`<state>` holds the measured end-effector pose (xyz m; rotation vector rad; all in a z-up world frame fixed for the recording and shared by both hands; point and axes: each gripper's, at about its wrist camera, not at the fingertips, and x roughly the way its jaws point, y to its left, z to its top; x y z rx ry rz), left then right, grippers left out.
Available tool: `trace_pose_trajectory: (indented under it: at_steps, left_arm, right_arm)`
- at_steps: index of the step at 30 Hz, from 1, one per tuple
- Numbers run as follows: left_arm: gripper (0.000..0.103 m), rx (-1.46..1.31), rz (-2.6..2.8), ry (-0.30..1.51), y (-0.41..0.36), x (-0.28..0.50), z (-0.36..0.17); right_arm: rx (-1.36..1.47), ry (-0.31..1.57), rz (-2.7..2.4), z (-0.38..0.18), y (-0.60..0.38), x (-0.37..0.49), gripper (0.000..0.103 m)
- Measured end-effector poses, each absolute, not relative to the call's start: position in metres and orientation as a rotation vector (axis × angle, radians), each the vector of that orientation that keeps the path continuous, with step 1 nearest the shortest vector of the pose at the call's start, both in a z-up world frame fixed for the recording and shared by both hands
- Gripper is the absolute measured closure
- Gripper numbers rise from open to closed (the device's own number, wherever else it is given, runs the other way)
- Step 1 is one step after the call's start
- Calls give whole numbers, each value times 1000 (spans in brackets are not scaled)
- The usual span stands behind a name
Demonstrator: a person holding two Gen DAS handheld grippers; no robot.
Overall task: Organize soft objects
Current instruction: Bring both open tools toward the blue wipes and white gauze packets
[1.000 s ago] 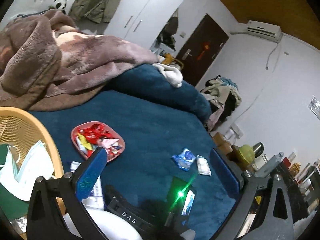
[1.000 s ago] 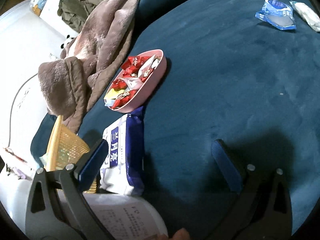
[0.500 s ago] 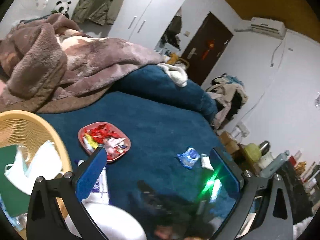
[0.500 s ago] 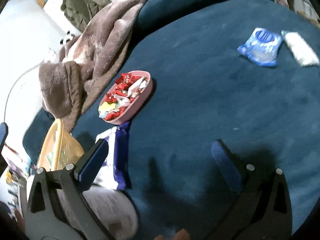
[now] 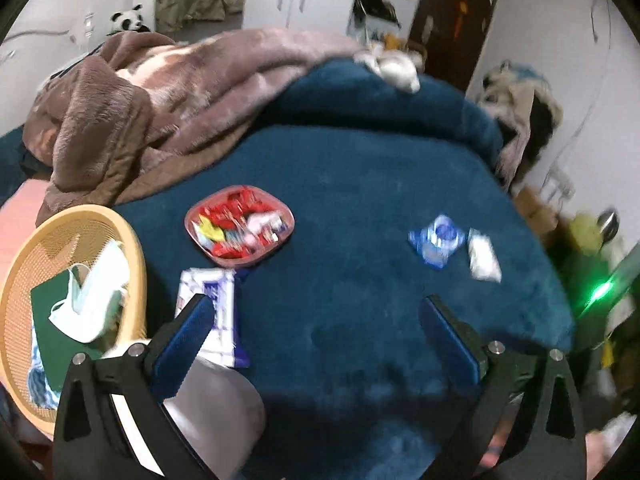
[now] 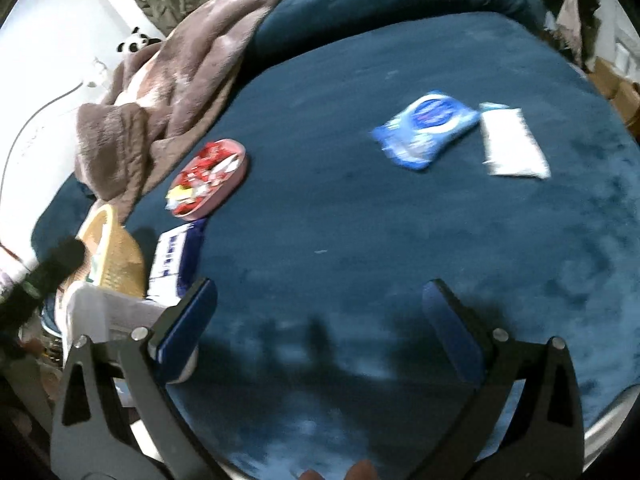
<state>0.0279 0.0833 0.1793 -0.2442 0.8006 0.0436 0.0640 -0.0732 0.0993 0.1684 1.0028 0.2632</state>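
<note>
A blue wipes packet (image 5: 438, 240) (image 6: 428, 128) and a white packet (image 5: 484, 256) (image 6: 512, 142) lie side by side on the dark blue bed cover, to the right. A blue-and-white tissue pack (image 5: 210, 312) (image 6: 174, 260) lies at the left, beside a yellow mesh basket (image 5: 24, 280) (image 6: 108, 248) that holds a face mask (image 5: 94, 292) and a green item. My left gripper (image 5: 316, 344) and my right gripper (image 6: 316, 320) are both open and empty, held above the near part of the bed, well short of the packets.
A pink dish of wrapped candies (image 5: 240, 226) (image 6: 208, 176) sits behind the tissue pack. A brown blanket (image 5: 160, 96) (image 6: 172, 80) is heaped at the back left. A white roll-like object (image 5: 216, 412) lies near my left gripper. Furniture and clothes crowd the right.
Both cameras have swung right and pulled back, so the two packets now sit nearer the middle of each view. The dark device with the green light has left the left wrist view.
</note>
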Motion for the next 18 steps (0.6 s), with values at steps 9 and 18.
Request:
trace_pose_trajectory:
  at_steps: [9,18]
  left_arm:
    - [1,-41,55,1024,8,63,129]
    - [1,-27,16,1123,-27,86,96]
  right_arm:
    - [164,983,176,113,-134,73,0]
    - [158,1006,146,104,-161,84,0]
